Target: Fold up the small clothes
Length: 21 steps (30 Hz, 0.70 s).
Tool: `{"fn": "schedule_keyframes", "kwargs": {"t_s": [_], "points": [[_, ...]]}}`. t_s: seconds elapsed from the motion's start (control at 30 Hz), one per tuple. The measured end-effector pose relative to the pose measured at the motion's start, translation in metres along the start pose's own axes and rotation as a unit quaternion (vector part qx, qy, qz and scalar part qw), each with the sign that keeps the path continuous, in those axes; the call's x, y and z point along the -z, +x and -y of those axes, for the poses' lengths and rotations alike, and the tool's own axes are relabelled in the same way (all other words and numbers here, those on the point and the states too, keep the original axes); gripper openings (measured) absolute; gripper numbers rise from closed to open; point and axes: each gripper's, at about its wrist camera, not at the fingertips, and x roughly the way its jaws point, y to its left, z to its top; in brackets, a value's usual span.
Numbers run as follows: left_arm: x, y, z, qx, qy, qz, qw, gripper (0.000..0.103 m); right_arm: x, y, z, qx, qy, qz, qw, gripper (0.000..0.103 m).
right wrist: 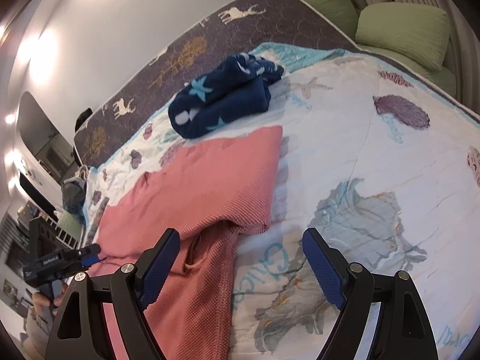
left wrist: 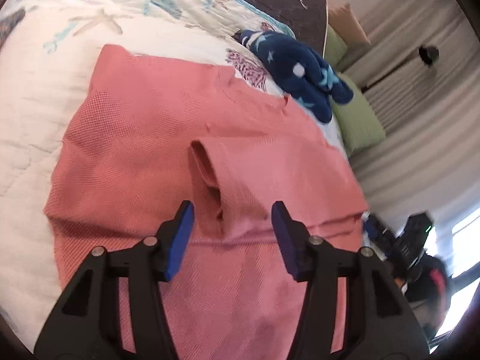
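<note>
- Left gripper [left wrist: 232, 234]: blue-padded jaws apart, nothing between them; pink waffle-knit garment [left wrist: 156, 138] spread directly below.
- Right gripper [right wrist: 240, 262]: jaws wide, empty; garment's edge under its left finger.
- Garment lies on white seashell-print quilt [right wrist: 360, 138]; dark blue star-print fleece bundle [right wrist: 222, 102] beyond, possibly folded.

Right gripper [right wrist: 237, 258] jaws wide apart, lower centre, over pink knit garment [right wrist: 195, 180] on seashell quilt [right wrist: 360, 138]. Navy star-print garment [right wrist: 222, 102] bundled upper centre.
</note>
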Motion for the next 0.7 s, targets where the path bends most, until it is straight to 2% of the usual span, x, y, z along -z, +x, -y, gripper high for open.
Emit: {"fn": "schedule_keyframes", "kwargs": {"t_s": [0.03, 0.17, 0.2, 0.23, 0.27, 0.3, 0.37, 0.43, 0.57, 0.63, 0.7], "points": [[-0.003, 0.0, -0.002, 0.008, -0.006, 0.001, 1.0, 0.061, 0.0, 0.002, 0.001, -0.001, 0.003, -0.003, 1.0, 0.086], [-0.017, 0.017, 0.005, -0.004, -0.01, 0.014, 0.9998, 0.061, 0.001, 0.002, 0.005, -0.01, 0.012, -0.002, 1.0, 0.086], [-0.019, 0.023, 0.009, -0.003, -0.009, 0.015, 0.9998, 0.056, 0.001, 0.002, 0.005, -0.01, 0.012, -0.002, 1.0, 0.086], [-0.022, 0.027, 0.01, 0.0, -0.006, 0.015, 0.9999, 0.028, 0.001, 0.002, 0.005, -0.01, 0.011, -0.002, 1.0, 0.086], [-0.025, 0.03, 0.013, 0.004, -0.002, 0.011, 0.9999, 0.006, 0.001, 0.002, 0.005, -0.01, 0.011, -0.002, 1.0, 0.086], [-0.028, 0.028, 0.016, 0.009, -0.001, 0.01, 0.9999, 0.004, 0.001, 0.002, 0.005, -0.01, 0.011, -0.002, 1.0, 0.086], [-0.035, 0.012, 0.03, 0.004, 0.028, 0.048, 0.9985, 0.004, 0.001, 0.002, 0.005, -0.011, 0.012, -0.002, 1.0, 0.086], [-0.041, -0.012, 0.049, -0.022, 0.076, 0.09, 0.9928, 0.004, 0.001, 0.002, 0.005, -0.011, 0.012, -0.002, 1.0, 0.086], [-0.055, -0.044, 0.059, -0.079, 0.131, 0.127, 0.98, 0.004, 0.001, 0.005, -0.01, 0.012, -0.025, -0.013, 1.0, 0.086], [-0.059, -0.046, 0.052, -0.108, 0.141, 0.128, 0.9758, 0.004, 0.004, 0.01, -0.028, 0.032, -0.074, -0.027, 0.996, 0.086], [-0.06, -0.043, 0.036, -0.115, 0.134, 0.11, 0.9782, 0.004, 0.008, 0.016, -0.047, 0.049, -0.126, -0.039, 0.99, 0.086]]}}
